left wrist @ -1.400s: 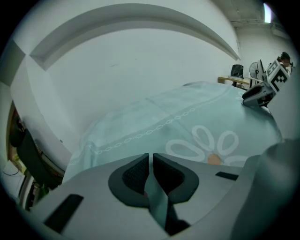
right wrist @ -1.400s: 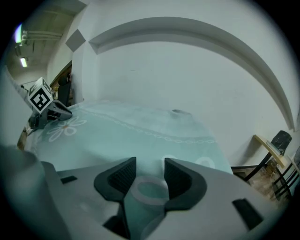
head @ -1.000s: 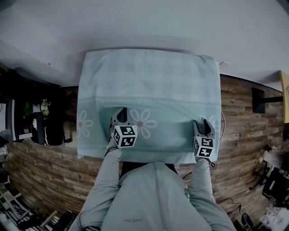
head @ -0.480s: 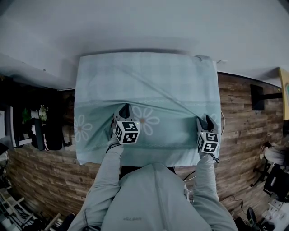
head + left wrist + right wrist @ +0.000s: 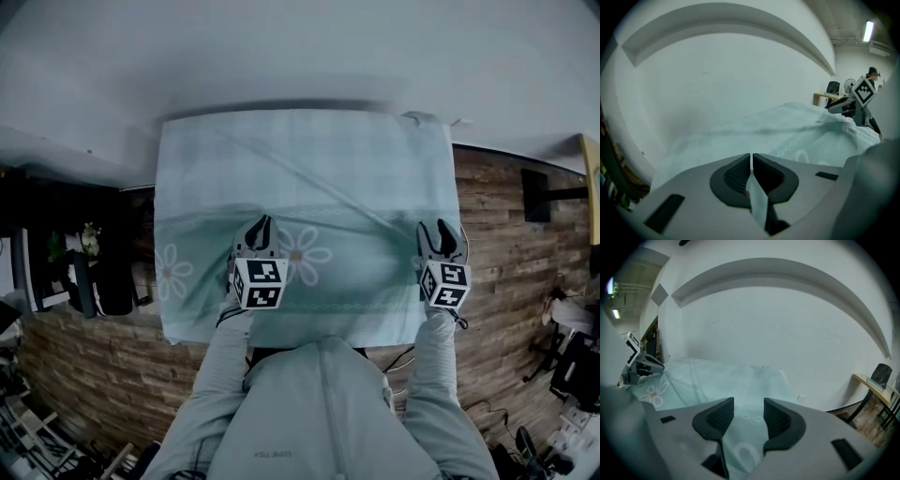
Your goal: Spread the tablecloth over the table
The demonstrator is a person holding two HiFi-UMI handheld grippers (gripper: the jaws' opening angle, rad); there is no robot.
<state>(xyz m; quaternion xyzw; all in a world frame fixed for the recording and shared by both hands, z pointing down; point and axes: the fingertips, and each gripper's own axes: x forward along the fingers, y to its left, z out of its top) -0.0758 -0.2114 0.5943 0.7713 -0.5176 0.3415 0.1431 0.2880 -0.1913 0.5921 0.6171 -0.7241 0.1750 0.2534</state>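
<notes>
A pale teal tablecloth (image 5: 300, 169) with white daisies covers the table (image 5: 427, 120) against the wall, and its near edge hangs toward me. My left gripper (image 5: 258, 223) sits over the near middle of the cloth, next to a daisy. In the left gripper view it (image 5: 751, 157) is shut on a thin fold of tablecloth (image 5: 758, 206). My right gripper (image 5: 439, 228) hovers at the cloth's near right side. Its jaws have just been closing a little but stand open (image 5: 748, 401), with the cloth (image 5: 740, 380) showing in the gap, untouched by the pads.
A white wall (image 5: 300, 47) runs behind the table. Wooden floor (image 5: 506, 244) lies on both sides. Dark shelving (image 5: 84, 262) stands at the left, and a desk (image 5: 876, 383) with a chair at the right.
The right gripper has moved right and farther away, nearer the cloth's right edge. The left gripper has lifted slightly with its fold. A long diagonal crease now crosses the cloth.
</notes>
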